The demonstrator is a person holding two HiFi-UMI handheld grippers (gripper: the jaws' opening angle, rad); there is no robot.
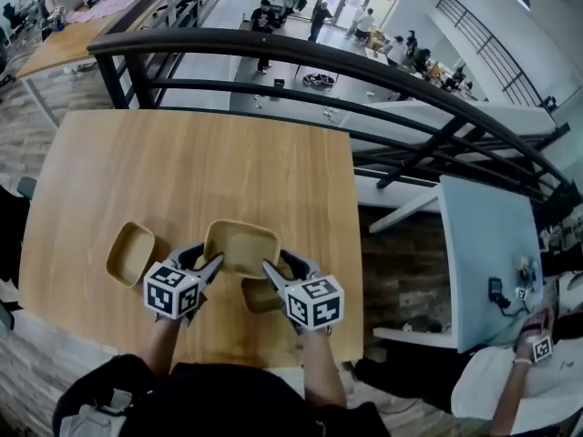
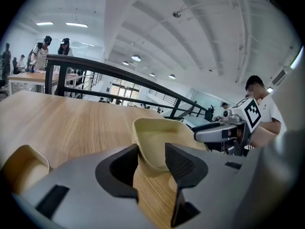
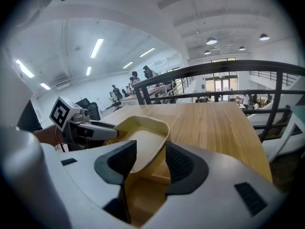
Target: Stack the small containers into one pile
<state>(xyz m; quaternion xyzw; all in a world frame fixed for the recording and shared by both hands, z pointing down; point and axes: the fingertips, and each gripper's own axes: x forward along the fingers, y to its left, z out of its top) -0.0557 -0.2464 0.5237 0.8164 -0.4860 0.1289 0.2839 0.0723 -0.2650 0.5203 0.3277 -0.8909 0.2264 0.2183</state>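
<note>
Both grippers hold one wide beige container (image 1: 241, 247) near the wooden table's front edge. My left gripper (image 1: 211, 264) is shut on its left near corner, with the rim between the jaws (image 2: 151, 154). The right gripper (image 1: 271, 269) is shut on its right wall (image 3: 150, 156). The container (image 3: 143, 137) hangs slightly tilted over a second beige container (image 1: 260, 296), which shows below the right jaws (image 3: 143, 197). A third container (image 1: 130, 253) sits alone on the table to the left, also seen as the third container (image 2: 24, 168) at the left gripper view's lower left.
The wooden table (image 1: 191, 167) stretches away from me, bare in its far half. A black railing (image 1: 319, 57) runs behind it. A pale blue table (image 1: 483, 253) stands to the right, with a seated person (image 1: 519, 371) at its near end.
</note>
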